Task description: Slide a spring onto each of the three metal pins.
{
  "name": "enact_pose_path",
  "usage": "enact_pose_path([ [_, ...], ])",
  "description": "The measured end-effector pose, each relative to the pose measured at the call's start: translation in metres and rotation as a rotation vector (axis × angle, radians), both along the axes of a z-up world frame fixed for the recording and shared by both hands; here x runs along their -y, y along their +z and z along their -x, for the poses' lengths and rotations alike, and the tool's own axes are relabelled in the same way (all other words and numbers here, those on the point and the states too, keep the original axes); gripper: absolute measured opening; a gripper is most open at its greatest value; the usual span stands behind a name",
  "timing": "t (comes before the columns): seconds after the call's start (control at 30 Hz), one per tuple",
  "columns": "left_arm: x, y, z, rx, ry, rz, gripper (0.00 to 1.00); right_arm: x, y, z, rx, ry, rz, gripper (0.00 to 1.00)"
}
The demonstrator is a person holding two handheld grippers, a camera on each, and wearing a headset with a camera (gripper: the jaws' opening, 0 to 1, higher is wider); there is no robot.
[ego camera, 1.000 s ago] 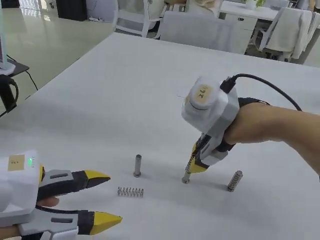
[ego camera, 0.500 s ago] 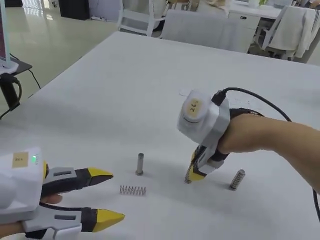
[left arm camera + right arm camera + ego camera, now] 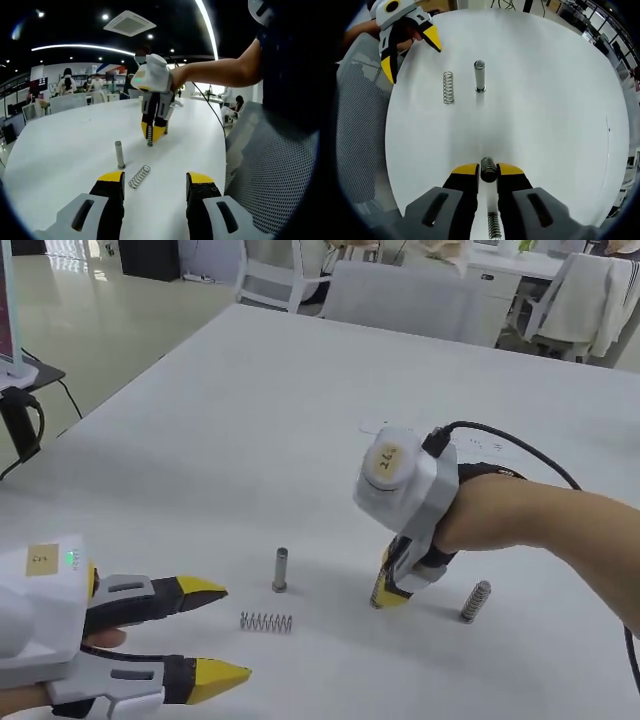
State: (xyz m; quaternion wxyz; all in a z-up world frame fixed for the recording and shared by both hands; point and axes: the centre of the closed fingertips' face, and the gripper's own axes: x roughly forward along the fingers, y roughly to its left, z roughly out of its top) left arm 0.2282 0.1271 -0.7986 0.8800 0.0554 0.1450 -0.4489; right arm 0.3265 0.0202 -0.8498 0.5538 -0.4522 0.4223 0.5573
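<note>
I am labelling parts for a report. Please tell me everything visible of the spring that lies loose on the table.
The loose spring is a small coil of bare grey metal wire with open turns. It lies flat on its side on the white table, near the base of the bare upright pin but apart from it. The open left gripper points toward it without touching it.

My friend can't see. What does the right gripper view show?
The right hand-held gripper pinches a spring between its yellow tips, over a white table. Farther on are a bare upright metal pin, a loose spring lying flat, and the open left hand-held gripper.
</note>
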Motion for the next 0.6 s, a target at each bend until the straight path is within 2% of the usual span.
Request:
enact_pose_path([
  [0.2, -0.001, -0.002, 0.001, -0.004, 0.002, 0.000, 0.43, 0.002, 0.001, -0.001, 0.003, -0.010, -0.008, 0.17],
  [0.6, -0.001, 0.000, 0.000, -0.001, 0.000, 0.001, 0.43, 0.018, 0.007, 0.002, 0.007, -0.046, -0.021, 0.19],
])
